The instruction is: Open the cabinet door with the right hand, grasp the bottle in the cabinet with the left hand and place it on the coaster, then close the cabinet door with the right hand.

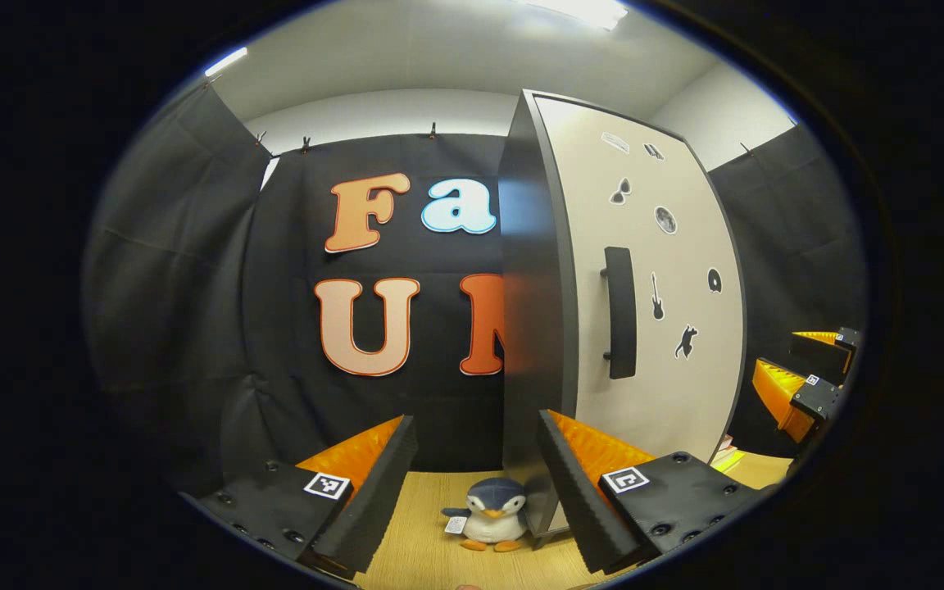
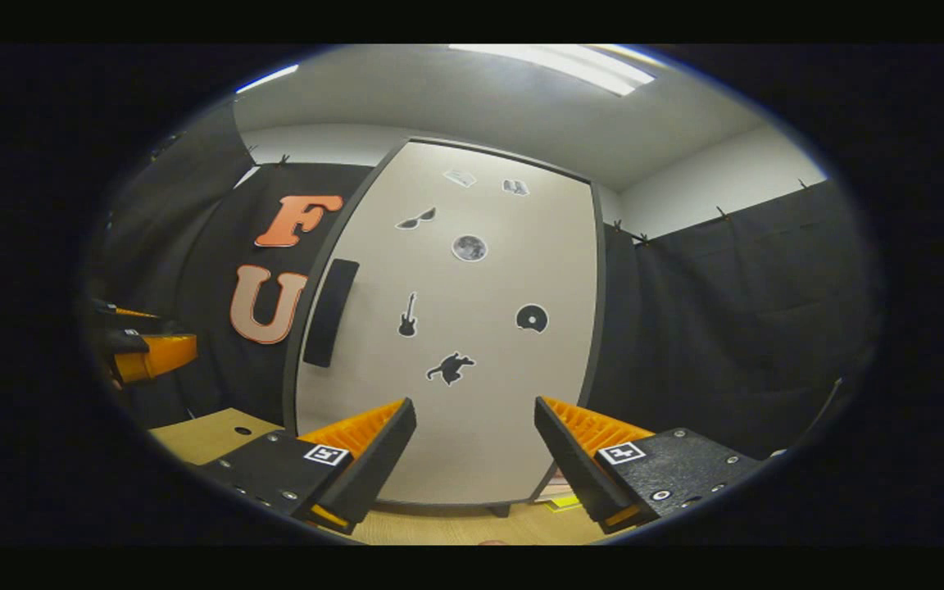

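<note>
A wooden table (image 1: 431,541) in a dark booth, with a tall cabinet on it.
The cabinet door (image 2: 456,328) is shut, so the bottle stays hidden inside. Both the left gripper (image 1: 476,483) and right gripper (image 2: 472,459) are spread wide, holding nothing. The door looks stiff and flat; its dark handle (image 2: 330,311) looks like the best place to grab.

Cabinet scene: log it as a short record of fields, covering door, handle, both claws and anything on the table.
cabinet door: shut, stickers on its front
handle: dark vertical bar near the door's left edge, untouched
right claw: open, facing the door, holding nothing
left claw: open, holding nothing, at the cabinet's left corner
penguin toy: on the wooden table by the cabinet's side
bottle: not visible, door shut
</note>
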A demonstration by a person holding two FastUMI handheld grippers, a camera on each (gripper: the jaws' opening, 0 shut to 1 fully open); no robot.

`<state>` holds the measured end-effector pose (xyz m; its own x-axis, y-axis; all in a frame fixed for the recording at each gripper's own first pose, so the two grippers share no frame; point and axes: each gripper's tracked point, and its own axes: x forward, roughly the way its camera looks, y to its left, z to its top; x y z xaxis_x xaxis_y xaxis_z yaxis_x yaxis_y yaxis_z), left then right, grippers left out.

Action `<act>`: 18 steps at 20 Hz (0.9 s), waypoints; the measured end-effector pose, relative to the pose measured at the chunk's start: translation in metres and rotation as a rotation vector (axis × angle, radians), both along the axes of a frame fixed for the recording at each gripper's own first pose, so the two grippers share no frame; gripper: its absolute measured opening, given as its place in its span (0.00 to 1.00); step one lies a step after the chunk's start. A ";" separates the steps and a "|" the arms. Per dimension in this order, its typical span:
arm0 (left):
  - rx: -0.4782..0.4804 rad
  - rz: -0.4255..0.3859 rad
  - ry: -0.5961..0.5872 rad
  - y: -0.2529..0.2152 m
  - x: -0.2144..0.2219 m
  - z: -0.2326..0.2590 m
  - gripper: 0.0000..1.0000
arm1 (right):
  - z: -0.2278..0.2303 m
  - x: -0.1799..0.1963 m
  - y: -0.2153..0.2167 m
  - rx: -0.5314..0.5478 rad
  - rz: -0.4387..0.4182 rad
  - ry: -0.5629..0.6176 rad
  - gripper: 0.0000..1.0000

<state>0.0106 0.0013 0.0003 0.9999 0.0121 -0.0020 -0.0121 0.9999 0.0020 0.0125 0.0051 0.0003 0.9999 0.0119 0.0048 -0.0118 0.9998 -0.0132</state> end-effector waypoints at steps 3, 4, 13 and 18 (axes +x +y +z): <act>-0.010 -0.006 0.004 -0.002 0.000 0.000 0.93 | 0.001 -0.001 0.001 0.003 0.001 -0.005 0.95; -0.011 -0.006 0.006 -0.002 0.001 0.000 0.93 | 0.000 -0.001 0.001 0.001 0.001 -0.005 0.95; 0.024 0.023 0.002 0.002 -0.002 0.001 0.96 | -0.003 0.017 0.031 0.041 0.094 0.005 0.95; 0.004 0.045 0.007 0.012 0.001 0.001 0.93 | 0.002 0.029 0.064 0.055 0.174 -0.004 0.95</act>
